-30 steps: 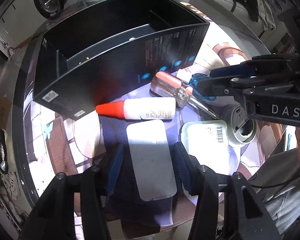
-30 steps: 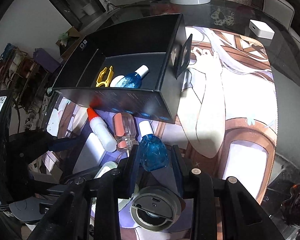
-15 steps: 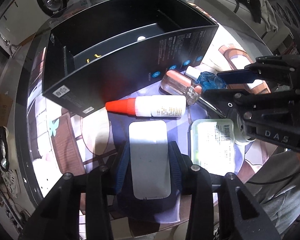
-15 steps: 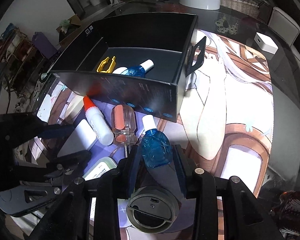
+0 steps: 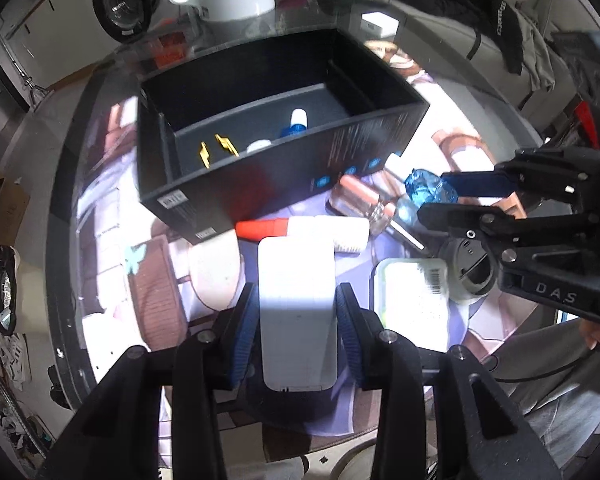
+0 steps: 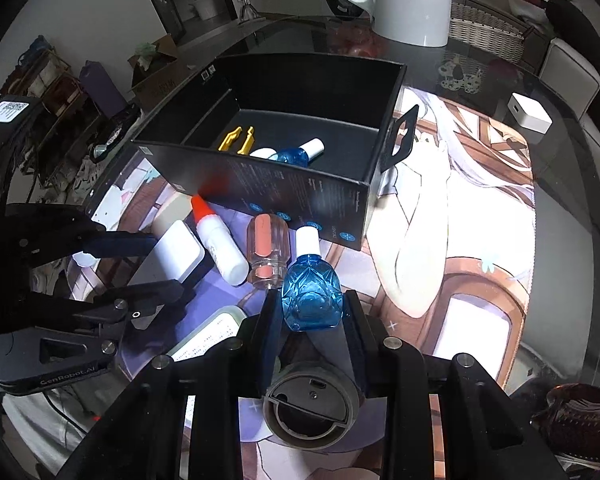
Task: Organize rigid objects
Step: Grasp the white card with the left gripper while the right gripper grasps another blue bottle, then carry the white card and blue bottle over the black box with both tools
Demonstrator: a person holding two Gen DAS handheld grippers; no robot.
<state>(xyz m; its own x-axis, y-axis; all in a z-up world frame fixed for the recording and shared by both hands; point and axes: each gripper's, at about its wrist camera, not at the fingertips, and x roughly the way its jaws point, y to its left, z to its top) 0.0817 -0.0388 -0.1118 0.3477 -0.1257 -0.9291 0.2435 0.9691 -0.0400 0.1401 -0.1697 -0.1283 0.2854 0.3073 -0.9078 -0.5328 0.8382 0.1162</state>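
While the black box (image 6: 300, 184) already holds a yellow clip (image 6: 236, 140) and a blue bottle (image 6: 296, 155), the left gripper (image 5: 296, 320) clamps a white case (image 5: 296, 312) and the right gripper (image 6: 312, 312) grips another blue bottle (image 6: 311, 300); a glue bottle (image 6: 220, 246), screwdriver (image 6: 266, 252) and more wait on the tabletop mat (image 6: 460, 240) beside the box.

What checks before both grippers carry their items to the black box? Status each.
1. Right gripper grip: jaws closed on the blue bottle, cap forward. Ok.
2. Left gripper grip: jaws flank the white flat case and look in contact; firmness cannot tell.
3. Black box opening unobstructed from above. Ok.
4. Free floor in the box: yellow clip and a second blue bottle sit near the front wall; space behind them. Ok.
5. Lift path for the case: red-tipped glue bottle lies against its far end; may get dragged. Not ok.
6. The two grippers apart. Ok.
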